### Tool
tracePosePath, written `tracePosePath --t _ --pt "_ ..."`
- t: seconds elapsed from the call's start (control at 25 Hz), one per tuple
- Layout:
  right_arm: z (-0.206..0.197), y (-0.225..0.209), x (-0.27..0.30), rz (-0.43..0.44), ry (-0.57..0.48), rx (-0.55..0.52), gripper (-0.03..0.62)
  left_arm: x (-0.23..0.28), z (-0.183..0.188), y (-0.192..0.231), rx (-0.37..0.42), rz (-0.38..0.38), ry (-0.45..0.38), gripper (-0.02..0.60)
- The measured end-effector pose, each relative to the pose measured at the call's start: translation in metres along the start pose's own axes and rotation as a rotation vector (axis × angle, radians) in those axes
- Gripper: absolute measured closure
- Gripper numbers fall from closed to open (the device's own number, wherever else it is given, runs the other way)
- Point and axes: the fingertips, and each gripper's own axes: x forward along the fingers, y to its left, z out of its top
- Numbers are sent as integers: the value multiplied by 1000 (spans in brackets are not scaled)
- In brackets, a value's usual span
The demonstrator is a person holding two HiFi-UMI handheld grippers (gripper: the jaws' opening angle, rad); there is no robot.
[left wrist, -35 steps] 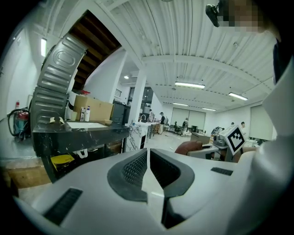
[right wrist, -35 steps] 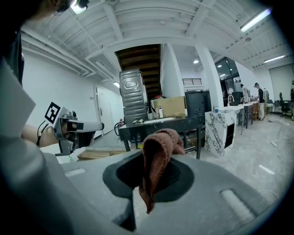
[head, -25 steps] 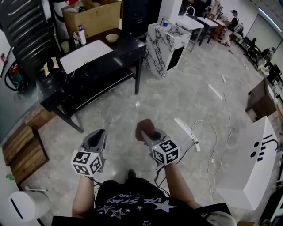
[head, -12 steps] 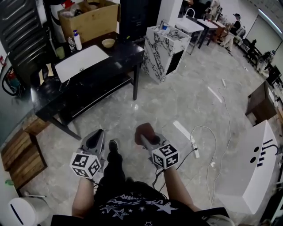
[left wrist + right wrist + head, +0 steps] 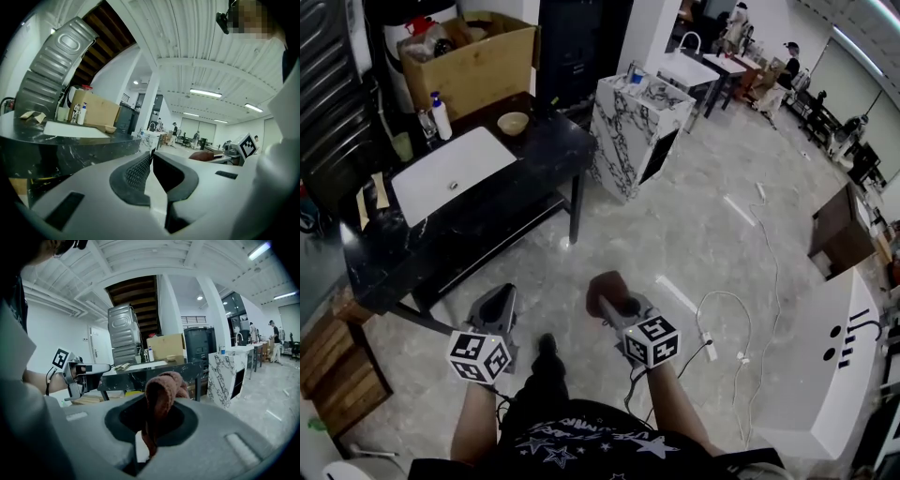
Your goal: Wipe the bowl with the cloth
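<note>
A small tan bowl stands on the black table ahead, also seen small in the left gripper view as the bowl and in the right gripper view as the bowl. My right gripper is shut on a brown cloth, which bunches up between its jaws as the cloth. My left gripper is shut with nothing in it; its pads meet. Both grippers hang over the floor, well short of the table.
On the table lie a white sink basin and a soap bottle, with a cardboard box behind. A marble-patterned cabinet stands to the right. A cable and power strip lie on the floor. Wooden crates sit at the left.
Both grippers and the person have moved forward across the floor toward the black table, which now sits nearer and lower in the head view. The grip on the cloth is unchanged.
</note>
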Motion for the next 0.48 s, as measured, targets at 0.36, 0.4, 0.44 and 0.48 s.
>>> tracePosePath --t 0.36,0.4,0.44,0.48 --pt "69 -59 115 -43 3 7 546 107 48 104 -12 -27 30 555" --pt "76 -63 127 -44 4 5 546 117 53 114 -17 -31 32 555" --pt "83 -68 137 -45 6 2 546 126 58 123 -23 -35 35 555" --pt "88 -73 146 -48 8 0 546 136 62 131 -27 -40 37 555"
